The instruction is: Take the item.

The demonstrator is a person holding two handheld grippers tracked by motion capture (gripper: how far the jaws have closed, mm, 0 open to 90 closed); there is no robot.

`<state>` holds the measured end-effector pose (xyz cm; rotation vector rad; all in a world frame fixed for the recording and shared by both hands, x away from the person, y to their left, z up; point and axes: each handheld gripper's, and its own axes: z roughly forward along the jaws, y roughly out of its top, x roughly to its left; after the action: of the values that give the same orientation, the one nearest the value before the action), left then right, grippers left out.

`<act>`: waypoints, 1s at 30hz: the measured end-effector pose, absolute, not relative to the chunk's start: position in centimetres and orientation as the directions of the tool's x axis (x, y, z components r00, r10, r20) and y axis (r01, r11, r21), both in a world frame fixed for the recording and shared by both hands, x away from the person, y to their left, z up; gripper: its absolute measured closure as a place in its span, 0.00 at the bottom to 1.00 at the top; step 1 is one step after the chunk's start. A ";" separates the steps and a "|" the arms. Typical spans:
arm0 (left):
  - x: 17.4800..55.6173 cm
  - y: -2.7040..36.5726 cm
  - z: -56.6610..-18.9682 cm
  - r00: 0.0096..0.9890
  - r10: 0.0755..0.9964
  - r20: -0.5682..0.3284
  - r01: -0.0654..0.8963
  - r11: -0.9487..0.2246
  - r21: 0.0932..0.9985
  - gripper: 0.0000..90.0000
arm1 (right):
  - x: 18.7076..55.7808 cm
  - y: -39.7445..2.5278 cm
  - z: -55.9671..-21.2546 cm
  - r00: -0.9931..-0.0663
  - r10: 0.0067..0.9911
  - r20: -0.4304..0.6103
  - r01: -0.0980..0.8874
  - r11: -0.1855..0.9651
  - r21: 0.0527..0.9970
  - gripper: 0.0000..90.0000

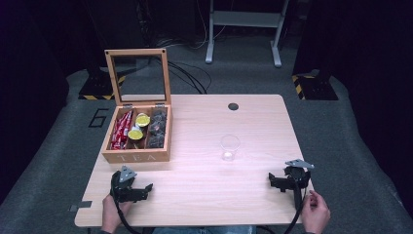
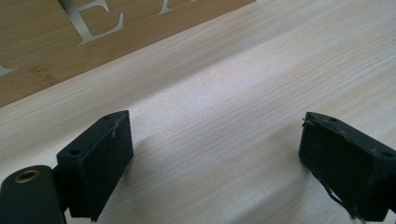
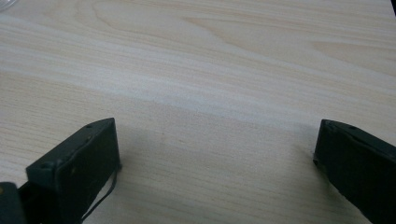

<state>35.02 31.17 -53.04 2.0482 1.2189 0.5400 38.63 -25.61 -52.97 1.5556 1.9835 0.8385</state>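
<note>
Resting low over the near left part of the table [image 1: 204, 195], the left gripper [image 1: 139, 191] has its jaws spread wide with nothing between them. In the left gripper view its two black pads [image 2: 100, 163] stand far apart over bare pale wood, and the front wall of the tea box [image 2: 56, 42] with its pale letters runs across the far side, close ahead. The person's left hand [image 1: 113, 214] holds this gripper from the near edge, and a cable trails back from it.

At the near right corner the right gripper [image 1: 281, 183] is likewise open wide and empty. The right gripper view shows both of its pads [image 3: 79, 163] well apart above the wood grain, gripping nothing. The person's right hand [image 1: 315, 210] sits just near of it at the table edge.

A wooden tea box [image 1: 138, 141] stands at the left of the table, just beyond the left gripper, its glass-paned lid [image 1: 138, 75] raised upright at the far side. Its compartments hold red sachets [image 1: 122, 129] on the left, yellow-topped round pods [image 1: 139, 126] in the middle and dark packets [image 1: 157, 127] on the right. A clear plastic cup [image 1: 230, 147] stands upright near the middle of the table, between the two grippers and farther out, well apart from both. A small dark round hole [image 1: 233, 106] sits near the far edge.
</note>
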 end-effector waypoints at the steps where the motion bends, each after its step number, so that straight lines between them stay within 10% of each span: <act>1: 35.0 31.1 -53.0 0.471 0.882 0.005 0.597 -0.323 0.734 0.11 | 38.6 -25.6 -53.0 -0.238 0.971 0.001 0.677 0.166 0.717 0.00; 30: 35.6 31.3 -50.5 0.468 0.884 -0.017 0.607 -0.307 0.733 0.14 | 38.6 -25.6 -53.0 -0.238 0.971 0.001 0.676 0.165 0.718 0.00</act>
<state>35.58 31.27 -50.49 2.0330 1.2339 0.5176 38.62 -25.61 -52.98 1.5556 1.9828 0.8394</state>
